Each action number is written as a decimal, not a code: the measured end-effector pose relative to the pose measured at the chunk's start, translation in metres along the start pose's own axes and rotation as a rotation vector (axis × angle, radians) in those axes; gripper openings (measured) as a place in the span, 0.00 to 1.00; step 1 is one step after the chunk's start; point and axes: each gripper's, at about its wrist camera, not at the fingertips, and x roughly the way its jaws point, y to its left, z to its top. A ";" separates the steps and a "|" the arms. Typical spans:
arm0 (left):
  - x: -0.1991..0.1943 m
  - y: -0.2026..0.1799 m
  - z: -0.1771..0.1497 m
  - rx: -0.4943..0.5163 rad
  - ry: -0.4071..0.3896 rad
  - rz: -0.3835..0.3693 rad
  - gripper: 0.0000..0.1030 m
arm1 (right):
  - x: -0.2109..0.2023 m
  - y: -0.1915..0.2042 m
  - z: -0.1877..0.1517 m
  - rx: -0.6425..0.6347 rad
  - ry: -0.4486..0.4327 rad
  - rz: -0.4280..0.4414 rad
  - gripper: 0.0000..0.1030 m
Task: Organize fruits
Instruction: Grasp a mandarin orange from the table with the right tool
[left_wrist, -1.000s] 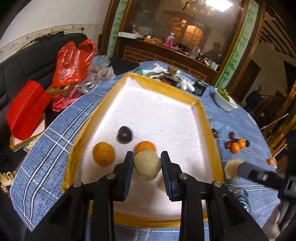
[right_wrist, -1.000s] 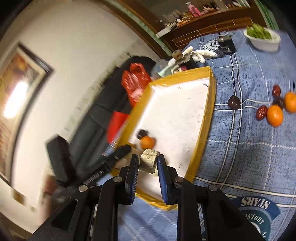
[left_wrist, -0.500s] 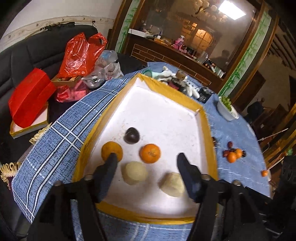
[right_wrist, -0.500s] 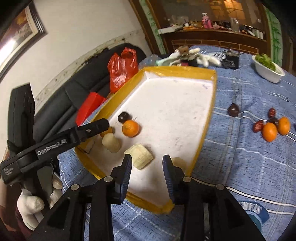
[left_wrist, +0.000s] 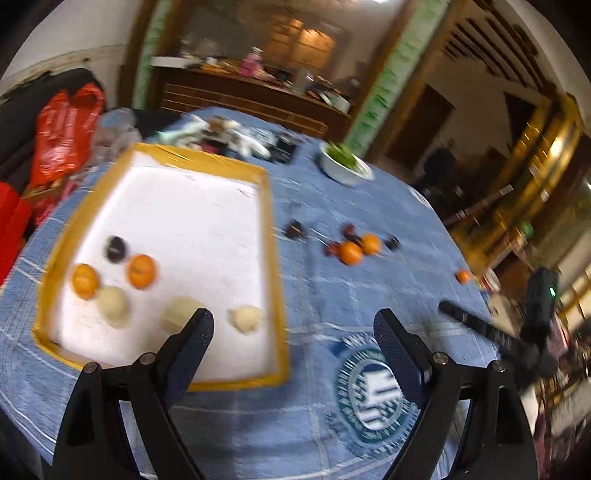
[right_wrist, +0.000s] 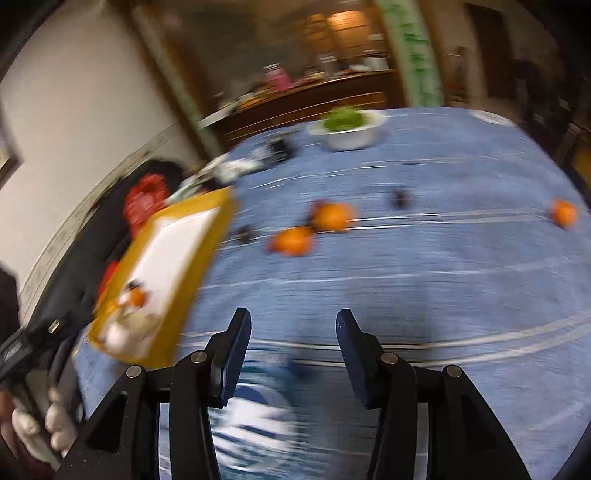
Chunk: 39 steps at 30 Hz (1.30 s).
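A white tray with a yellow rim lies on the left of the blue cloth. In it are two oranges, a dark fruit and three pale round fruits. Loose on the cloth lie two oranges among dark fruits, and a small orange farther right. My left gripper hangs over the tray's near right corner, jaws opening, nothing between them. My right gripper is over bare cloth short of the oranges, jaws also opening and empty. The right wrist view is blurred.
A white bowl of greens stands at the back of the table, beside a pile of small clutter. Red bags sit on a dark sofa to the left. A round emblem marks the near cloth. A gloved hand shows at lower left.
Both grippers let go of pale fruits, which now lie in the tray. Their jaws opened and both views swung right, away from the tray towards the loose fruit on the cloth.
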 end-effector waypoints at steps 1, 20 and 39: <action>0.001 -0.005 -0.001 0.010 0.007 -0.003 0.85 | -0.008 -0.024 0.005 0.048 -0.016 -0.033 0.51; 0.052 -0.063 -0.004 0.106 0.095 0.065 0.85 | 0.006 -0.239 0.107 0.388 -0.110 -0.335 0.50; 0.051 -0.057 -0.004 0.120 0.083 0.104 0.85 | 0.030 -0.198 0.093 0.270 -0.062 -0.349 0.36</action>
